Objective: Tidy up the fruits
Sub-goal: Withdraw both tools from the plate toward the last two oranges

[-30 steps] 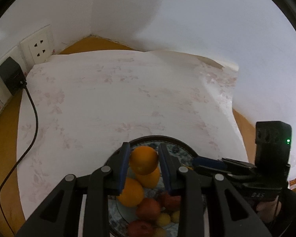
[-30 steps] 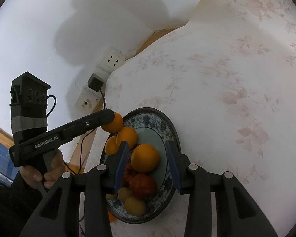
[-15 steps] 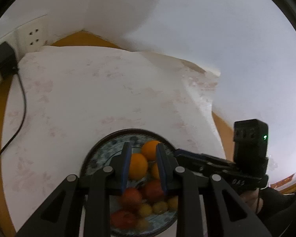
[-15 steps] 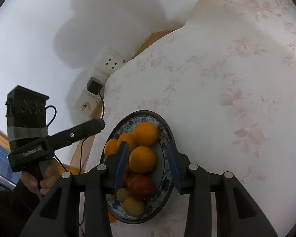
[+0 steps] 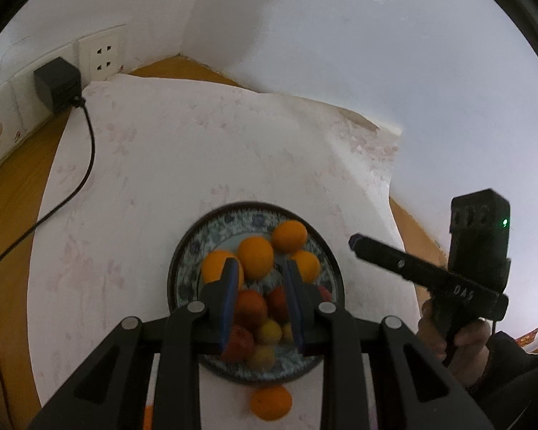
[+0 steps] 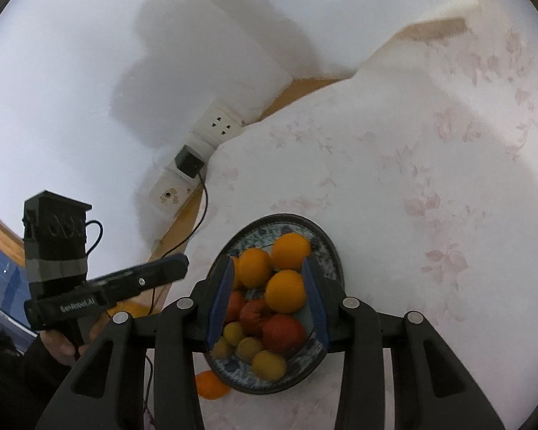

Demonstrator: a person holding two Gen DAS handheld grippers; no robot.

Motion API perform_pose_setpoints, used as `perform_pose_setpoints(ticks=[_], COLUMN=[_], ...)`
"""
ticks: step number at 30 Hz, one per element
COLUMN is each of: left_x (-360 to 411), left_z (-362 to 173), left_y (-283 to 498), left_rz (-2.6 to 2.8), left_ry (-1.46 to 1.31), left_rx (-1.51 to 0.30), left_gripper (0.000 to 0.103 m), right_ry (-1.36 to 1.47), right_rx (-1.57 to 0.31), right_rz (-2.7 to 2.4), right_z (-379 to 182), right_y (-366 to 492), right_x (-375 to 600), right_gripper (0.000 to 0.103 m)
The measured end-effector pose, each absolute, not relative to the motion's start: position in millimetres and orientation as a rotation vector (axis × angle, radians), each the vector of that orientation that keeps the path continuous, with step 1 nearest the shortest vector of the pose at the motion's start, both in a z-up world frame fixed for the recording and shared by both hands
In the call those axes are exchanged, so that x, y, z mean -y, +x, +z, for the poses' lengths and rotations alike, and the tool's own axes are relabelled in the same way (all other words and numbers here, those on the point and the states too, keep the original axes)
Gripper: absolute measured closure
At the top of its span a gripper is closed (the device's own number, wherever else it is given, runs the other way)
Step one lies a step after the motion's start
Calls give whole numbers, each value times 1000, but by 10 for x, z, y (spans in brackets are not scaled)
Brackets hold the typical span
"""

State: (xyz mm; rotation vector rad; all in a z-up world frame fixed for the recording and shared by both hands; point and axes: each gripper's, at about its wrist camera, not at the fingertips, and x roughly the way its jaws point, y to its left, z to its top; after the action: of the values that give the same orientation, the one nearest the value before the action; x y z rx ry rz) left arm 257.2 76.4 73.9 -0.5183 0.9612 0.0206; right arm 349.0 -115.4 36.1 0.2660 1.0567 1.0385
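The plate (image 5: 173,276) sits on the flowered cloth (image 5: 161,179) near your edge of it, and almost all the fruit is already on it. It is sorted by kind: the oranges (image 5: 255,256) fill the far half, the red fruits (image 5: 251,302) the middle, and the small yellow fruits (image 5: 269,329) the near rim. That grouping looks deliberate, and it leaves little bare plate.

One stray orange (image 5: 270,402) lies on the cloth just outside the near rim, so I judge the job one piece short.

Your left gripper (image 5: 260,268) hangs above the near half of the plate, tilted down, with its jaws drawn in as close as they go and nothing between them. It needs to spread before it can take anything.

Your right gripper (image 6: 267,265) hovers over the same pile with its jaws parted and empty. The orange framed between them lies on the plate below and is not pinched.

Both tools are clear of the fruit, which keeps the round pieces from being nudged over the shallow rim. The stray is on the left side, so your left hand probably has the shorter reach. The free spot among the oranges is at the far rim.
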Motion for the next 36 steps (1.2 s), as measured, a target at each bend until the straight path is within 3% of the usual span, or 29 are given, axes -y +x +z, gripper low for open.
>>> perform_pose_setpoints(ticks=[17, 36], left_x=[-395, -361], left_z=[1011, 1325], left_y=[2013, 1513], left_rz=[17, 51], left_ry=[-447, -419], left_rx=[-904, -866], left_gripper=[78, 73], right_ry=[199, 227], right_rx=[-992, -963], right_rz=[1024, 1047], right_z=[839, 1007], right_y=[2852, 2265], right_x=[1431, 1599], right_gripper=[62, 62])
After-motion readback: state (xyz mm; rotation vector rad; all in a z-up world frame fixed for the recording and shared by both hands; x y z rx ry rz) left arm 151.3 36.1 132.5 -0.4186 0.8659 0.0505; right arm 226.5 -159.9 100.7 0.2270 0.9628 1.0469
